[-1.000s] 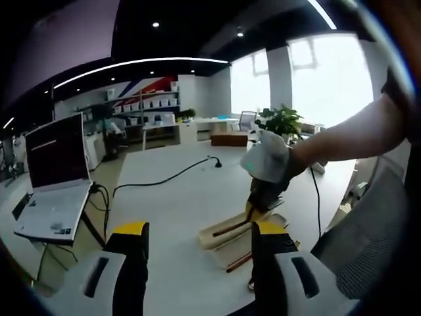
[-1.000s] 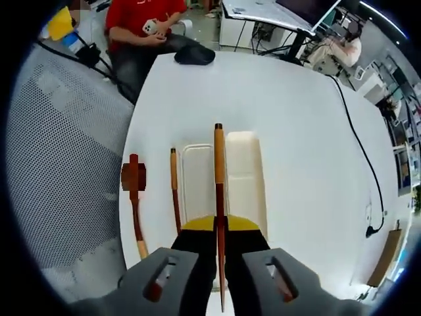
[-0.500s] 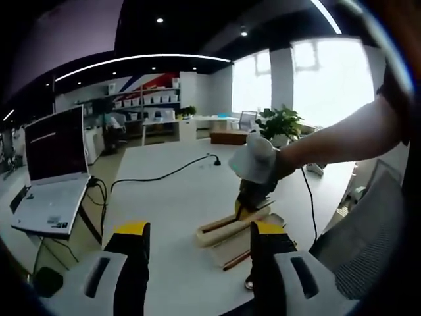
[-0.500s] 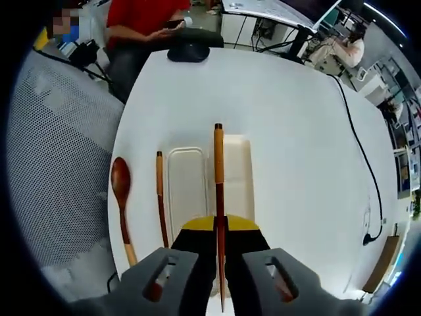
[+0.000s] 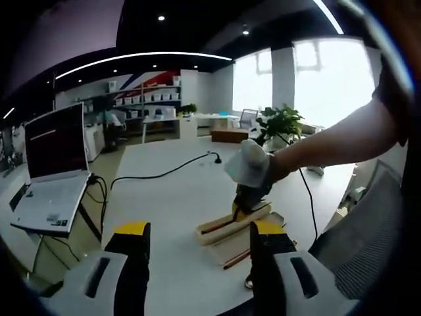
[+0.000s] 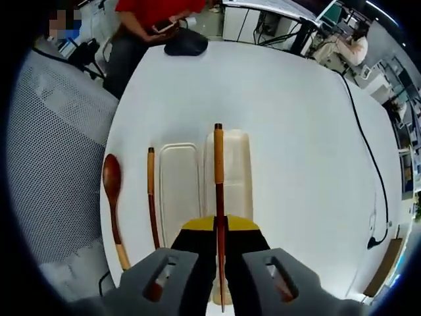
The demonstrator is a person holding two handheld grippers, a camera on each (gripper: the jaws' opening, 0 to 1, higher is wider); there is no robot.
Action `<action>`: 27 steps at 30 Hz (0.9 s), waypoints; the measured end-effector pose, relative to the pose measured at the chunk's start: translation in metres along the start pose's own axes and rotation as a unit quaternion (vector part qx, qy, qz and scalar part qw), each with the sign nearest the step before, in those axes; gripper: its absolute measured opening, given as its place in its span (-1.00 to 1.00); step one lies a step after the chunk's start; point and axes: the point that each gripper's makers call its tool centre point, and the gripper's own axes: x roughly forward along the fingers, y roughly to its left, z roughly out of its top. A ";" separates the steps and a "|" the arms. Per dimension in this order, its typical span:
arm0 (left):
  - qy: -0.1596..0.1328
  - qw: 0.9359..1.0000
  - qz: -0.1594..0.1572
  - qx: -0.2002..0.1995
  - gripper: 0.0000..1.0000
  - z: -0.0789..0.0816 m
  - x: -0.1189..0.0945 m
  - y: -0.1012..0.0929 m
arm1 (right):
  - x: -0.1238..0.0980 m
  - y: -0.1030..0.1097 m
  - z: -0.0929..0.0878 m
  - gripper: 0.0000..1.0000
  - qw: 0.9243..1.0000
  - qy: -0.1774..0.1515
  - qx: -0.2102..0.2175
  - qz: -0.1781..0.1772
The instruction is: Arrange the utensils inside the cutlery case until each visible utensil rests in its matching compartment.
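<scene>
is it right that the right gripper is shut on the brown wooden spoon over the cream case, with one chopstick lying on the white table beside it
Not quite. The right gripper is shut on a brown wooden chopstick, not the spoon. The right gripper view shows the brown wooden spoon lying on the white table, beside the other chopstick and the cream case.

The left gripper [image 5: 197, 263] hangs idle, its yellow-tipped jaws spread wide with nothing between them. Beyond them and to the right, a bare forearm [image 5: 335, 141] reaches in, ending in a white-gloved hand [image 5: 248, 163] on the right gripper [image 6: 220, 240], whose jaws are pinched together on a thin stick.
</scene>
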 end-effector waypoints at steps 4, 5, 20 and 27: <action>0.012 0.999 -0.001 0.030 0.21 -0.005 0.002 -0.002 | 0.005 0.001 -0.002 -1.00 1.000 0.004 -0.003 0.002; 0.018 0.999 0.003 0.028 0.20 -0.007 0.001 -0.001 | 0.007 0.001 -0.002 -1.00 1.000 0.006 -0.006 0.004; 0.018 1.000 -0.001 0.016 0.18 -0.010 0.001 0.002 | 0.023 -0.001 -0.007 -1.00 1.000 0.018 -0.006 0.011; 0.020 1.000 -0.003 0.011 0.17 -0.011 0.002 0.002 | 0.028 -0.002 -0.007 -1.00 1.000 0.016 -0.002 0.016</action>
